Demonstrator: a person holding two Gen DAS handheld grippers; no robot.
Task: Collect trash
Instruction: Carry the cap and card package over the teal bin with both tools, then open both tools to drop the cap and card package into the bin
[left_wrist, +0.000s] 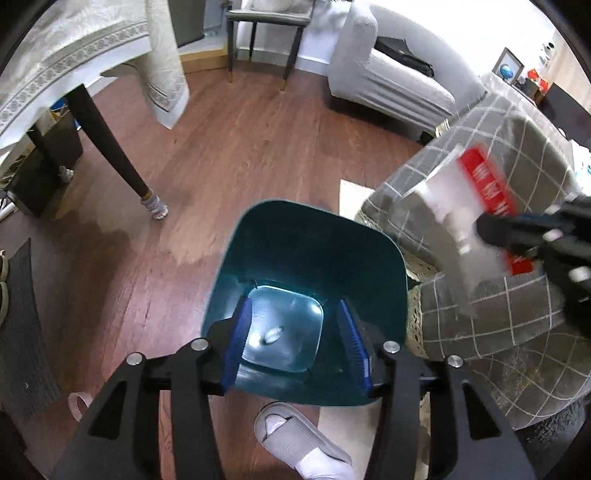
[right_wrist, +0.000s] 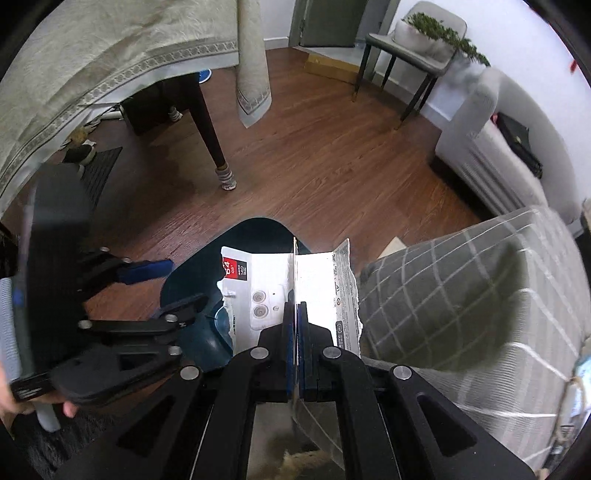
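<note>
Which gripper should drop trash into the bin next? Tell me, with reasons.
Right. The right gripper is shut on the torn packaging, held just above the teal bin. The left gripper hangs open over the bin with nothing between its fingers.

Both wrist views steeply downward and close over the teal bin (left_wrist: 306, 266), shared wooden floor (right_wrist: 314, 155), checked cushion (left_wrist: 517, 332)

Left tongs (left_wrist: 295, 332) parted and empty, right tongs (right_wrist: 295, 332) clamped shut, both angled downward
</note>
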